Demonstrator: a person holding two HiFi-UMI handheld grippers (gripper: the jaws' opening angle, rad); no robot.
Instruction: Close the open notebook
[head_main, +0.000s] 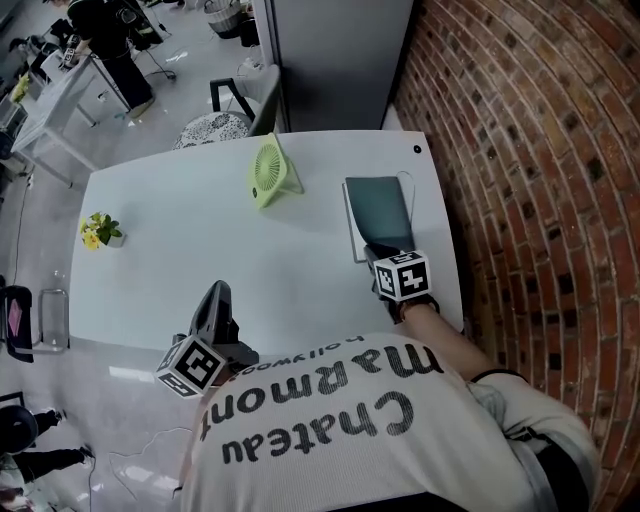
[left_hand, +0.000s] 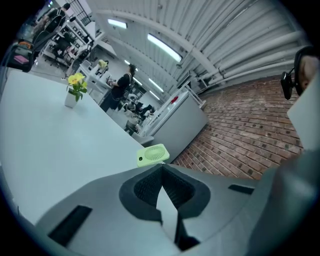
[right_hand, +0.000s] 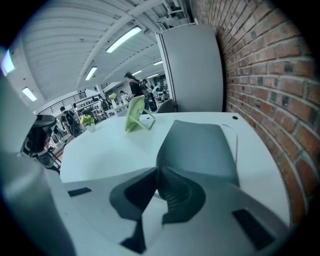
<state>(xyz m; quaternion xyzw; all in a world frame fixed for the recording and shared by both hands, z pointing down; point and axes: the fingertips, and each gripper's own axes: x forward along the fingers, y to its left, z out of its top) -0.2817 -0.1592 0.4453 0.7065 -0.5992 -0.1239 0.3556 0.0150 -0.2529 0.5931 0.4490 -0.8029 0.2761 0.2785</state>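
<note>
Broad and white, the surface (head_main: 200, 250) carries a small pot of yellow flowers (head_main: 98, 231) at its far left. Lower down on that side, the left claw (left_hand: 162, 169) hovers by the near edge, its jaws shut tip to tip with nothing between them; it seems to have no part in the job at present. Toward the middle stands a pale green desk fan (head_main: 270, 172), well apart from the work. Further right, close to the surface's right edge, lies the dark teal notebook (head_main: 382, 208). Its cover is over the pages, with a strip of white paper showing along its left side. In the right gripper view the near corner looks a little raised. The right claw (right_hand: 159, 172) is pinched almost closed on that near corner. Beyond it rises a red brick wall (head_main: 530, 150).

The closing looks to be in its last stage, with the cover nearly laid flat. The next move calls for lowering the corner until it rests on the pages, then parting the jaws and drawing back without dragging the book.
</note>
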